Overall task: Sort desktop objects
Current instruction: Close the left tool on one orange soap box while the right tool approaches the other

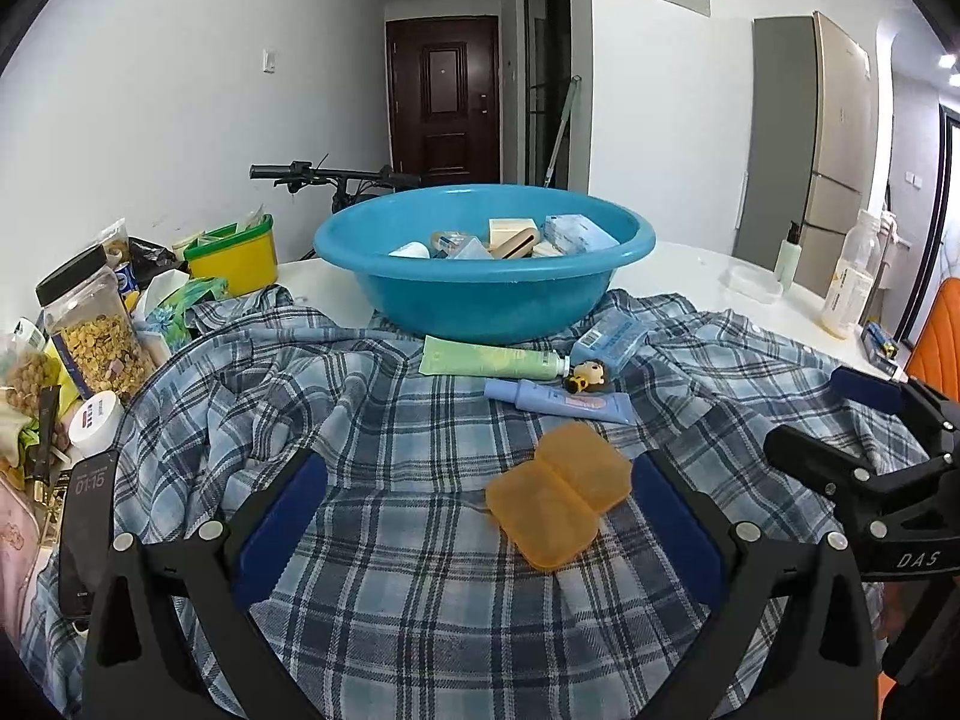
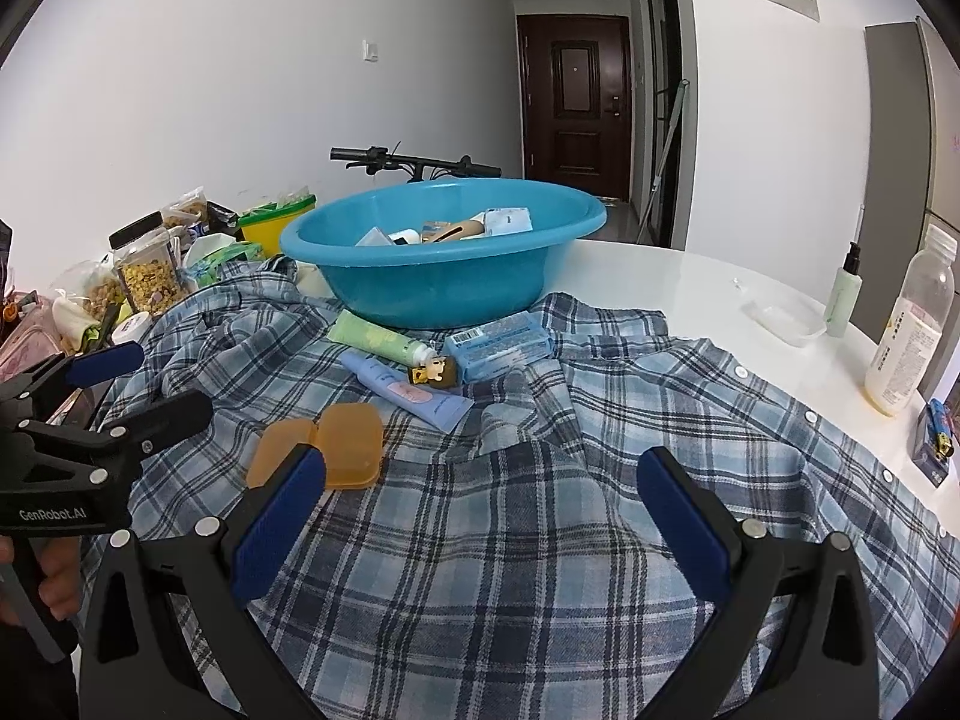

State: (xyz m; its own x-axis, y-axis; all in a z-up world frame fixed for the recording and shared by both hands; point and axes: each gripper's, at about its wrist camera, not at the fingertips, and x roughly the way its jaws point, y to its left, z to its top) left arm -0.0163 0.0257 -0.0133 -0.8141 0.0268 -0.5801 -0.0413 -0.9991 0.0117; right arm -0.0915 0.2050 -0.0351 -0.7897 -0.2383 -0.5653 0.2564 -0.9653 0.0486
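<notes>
A blue basin point(image 1: 480, 294) point(image 2: 432, 288) holding several small boxes and items stands at the far side of a plaid shirt point(image 1: 390, 570) point(image 2: 540, 540). In front of it lie a green tube point(image 1: 489, 358) point(image 2: 375, 337), a lilac tube point(image 1: 558, 401) point(image 2: 408, 391), a small doll figure point(image 1: 587, 375) point(image 2: 435, 373), a blue packet point(image 1: 609, 337) point(image 2: 501, 347) and an open orange case point(image 1: 558, 501) point(image 2: 336, 447). My left gripper point(image 1: 477, 531) point(image 2: 138, 381) is open and empty, with the orange case between its fingers. My right gripper point(image 2: 480, 528) point(image 1: 834, 414) is open and empty over the shirt.
Snack jars point(image 1: 96, 330) point(image 2: 147, 270), a yellow tub point(image 1: 234, 252), a phone point(image 1: 84, 534) and bags crowd the left. A bottle point(image 2: 906, 330), a spray bottle point(image 2: 843, 294), a clear lid point(image 2: 780, 318) and lighters point(image 2: 933, 438) stand on the white table's right.
</notes>
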